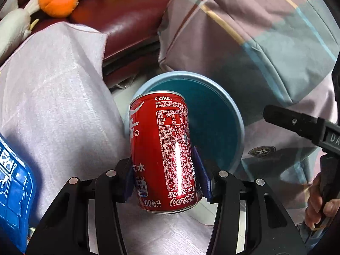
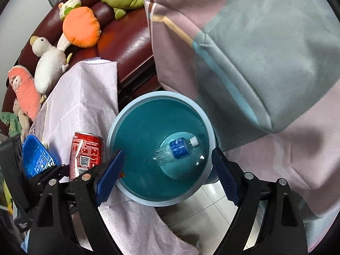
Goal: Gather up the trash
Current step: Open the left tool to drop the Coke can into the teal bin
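Plastic bottle [image 2: 180, 148] in blue bin [image 2: 136, 127]

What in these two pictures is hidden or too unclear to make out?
- Left wrist view: the bottom of the blue bin is hidden behind the Coke can clamped in the left gripper.
- Left wrist view: the blue plastic package is cut off by the left edge.
- Right wrist view: the plastic bottle in the bin is too small for its label to be read.
- Right wrist view: what lies under the pink cloth is covered.
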